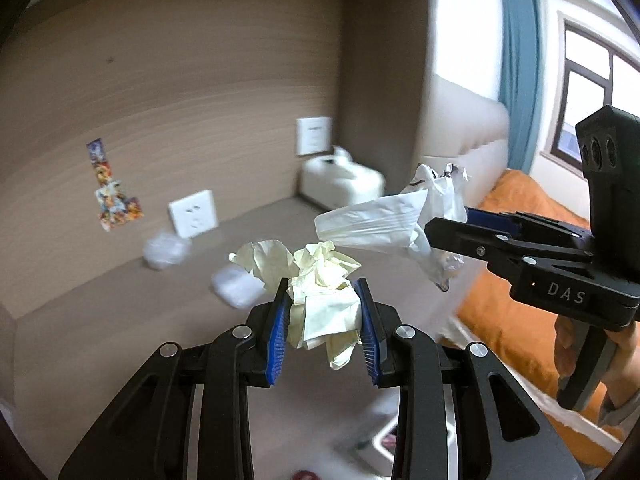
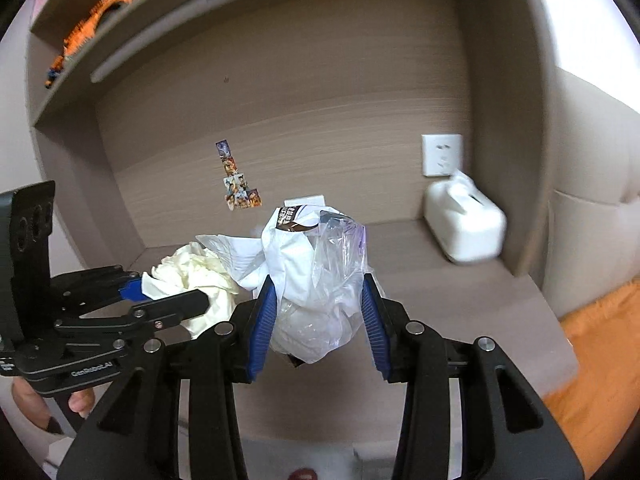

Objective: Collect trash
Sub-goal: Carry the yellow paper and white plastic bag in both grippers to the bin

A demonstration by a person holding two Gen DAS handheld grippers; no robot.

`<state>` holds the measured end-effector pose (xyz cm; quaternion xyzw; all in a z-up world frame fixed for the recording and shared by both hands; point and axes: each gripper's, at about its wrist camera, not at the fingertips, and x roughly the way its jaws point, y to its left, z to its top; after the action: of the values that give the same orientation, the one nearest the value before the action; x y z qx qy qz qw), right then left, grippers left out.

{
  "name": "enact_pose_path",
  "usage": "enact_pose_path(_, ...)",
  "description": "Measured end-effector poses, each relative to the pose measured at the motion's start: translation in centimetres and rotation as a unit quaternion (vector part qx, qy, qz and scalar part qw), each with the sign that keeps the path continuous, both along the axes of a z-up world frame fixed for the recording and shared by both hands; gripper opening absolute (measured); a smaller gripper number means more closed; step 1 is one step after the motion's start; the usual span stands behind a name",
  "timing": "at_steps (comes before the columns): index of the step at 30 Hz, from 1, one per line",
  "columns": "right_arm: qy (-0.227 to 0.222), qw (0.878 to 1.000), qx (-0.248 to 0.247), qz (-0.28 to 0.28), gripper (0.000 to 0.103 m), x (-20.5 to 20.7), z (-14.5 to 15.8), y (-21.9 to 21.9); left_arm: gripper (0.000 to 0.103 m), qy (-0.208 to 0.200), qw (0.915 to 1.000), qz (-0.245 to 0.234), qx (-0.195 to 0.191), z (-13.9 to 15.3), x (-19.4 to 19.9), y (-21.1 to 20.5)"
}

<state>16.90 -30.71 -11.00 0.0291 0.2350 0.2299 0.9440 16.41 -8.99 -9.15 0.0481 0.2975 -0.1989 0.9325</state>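
Cream tissue wad in left claw; plastic bag in right claw.

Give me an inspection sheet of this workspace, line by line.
Surface: brown desk top in a wooden alcove.
Job's things: crumpled tissue; plastic wrapper bundle; two white wads on the desk.
Clutter: white tissue box at the back corner.
Grippers: left gripper shut on the tissue; right gripper shut on the bundle.
Cables: nothing seen.
Surroundings: wall sockets, stickers, orange bedding, window.
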Motion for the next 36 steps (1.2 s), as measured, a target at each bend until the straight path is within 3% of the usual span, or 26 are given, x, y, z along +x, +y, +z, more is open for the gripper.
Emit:
enact_pose_path(6, 0.002, 1.000, 0.005, -0.007, 0.043, -7.6, -1.0, -6.4, 0.031, 0.009, 0.9999, -0.009, -0.007, -1.9, -8.2, -6.1)
enact_pose_path(15, 0.036, 0.999, 0.008, -0.015, 0.043, -13.3, -3.4, -12.0, 0.031, 0.052, 0.9984, -0.022, 0.011, -4.2, -14.2, -12.9)
enact_pose_path(23, 0.069, 0.997, 0.019, -0.040, 0.043, -14.7, -6.4, -14.5, 0.031, 0.085, 0.9945, -0.051, 0.033, -6.6, -14.7, -16.4)
enact_pose_path(29, 0.095, 0.993, 0.012, -0.070, 0.043, -13.8, -9.5, -15.1, 0.031, 0.120, 0.9888, -0.080, 0.039, -10.0, -13.0, -17.9)
enact_pose_path(36, 0.163, 0.982, -0.001, -0.096, 0.043, -11.2, -18.8, -15.5, 0.031, 0.172, 0.9783, -0.107, 0.044, -19.3, -10.7, -19.0)
